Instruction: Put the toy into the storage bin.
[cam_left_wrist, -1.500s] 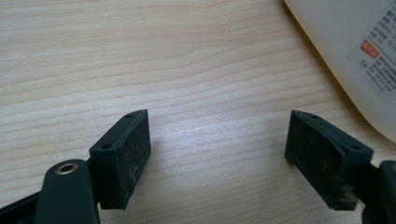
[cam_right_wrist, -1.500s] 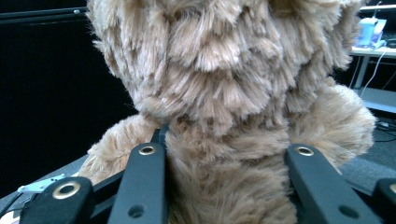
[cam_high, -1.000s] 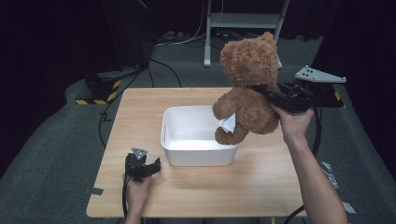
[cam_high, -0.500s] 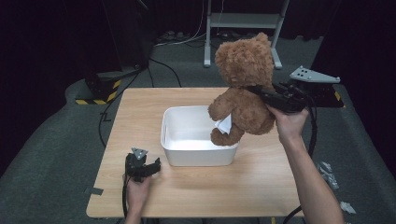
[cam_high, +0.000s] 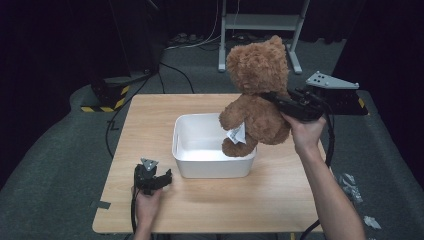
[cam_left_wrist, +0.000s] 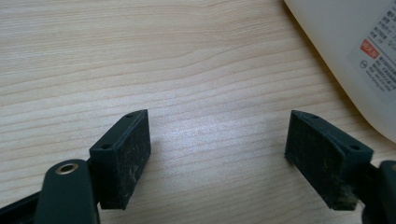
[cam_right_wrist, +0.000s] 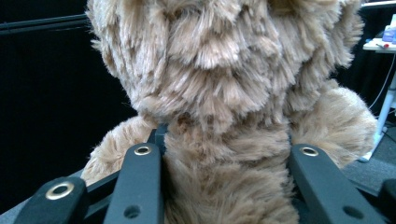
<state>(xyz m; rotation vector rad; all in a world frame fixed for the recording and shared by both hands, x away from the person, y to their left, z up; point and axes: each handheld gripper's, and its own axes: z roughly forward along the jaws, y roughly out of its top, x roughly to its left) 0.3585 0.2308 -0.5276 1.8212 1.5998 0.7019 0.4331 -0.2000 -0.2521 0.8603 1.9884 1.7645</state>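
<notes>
A brown teddy bear (cam_high: 257, 95) hangs upright over the right part of a white tub (cam_high: 186, 150), its feet at the tub's rim and a white tag by its leg. My right gripper (cam_high: 274, 100) is shut on the bear's neck; in the right gripper view the jaws squeeze the bear (cam_right_wrist: 224, 140) from both sides. My left gripper (cam_high: 155, 180) rests on the wooden table (cam_high: 150, 115) near the tub's front left corner. In the left gripper view that gripper (cam_left_wrist: 217, 149) stands open over bare wood, with the tub's wall (cam_left_wrist: 345, 51) at the upper right.
The table's front edge (cam_high: 200, 231) is close to the left hand. A metal stand (cam_high: 260, 25) and cables lie on the dark floor behind the table. A yellow-black striped block (cam_high: 102, 102) sits at the back left.
The right gripper has carried the bear to the left and lower, over the tub. The left gripper has stayed in place.
</notes>
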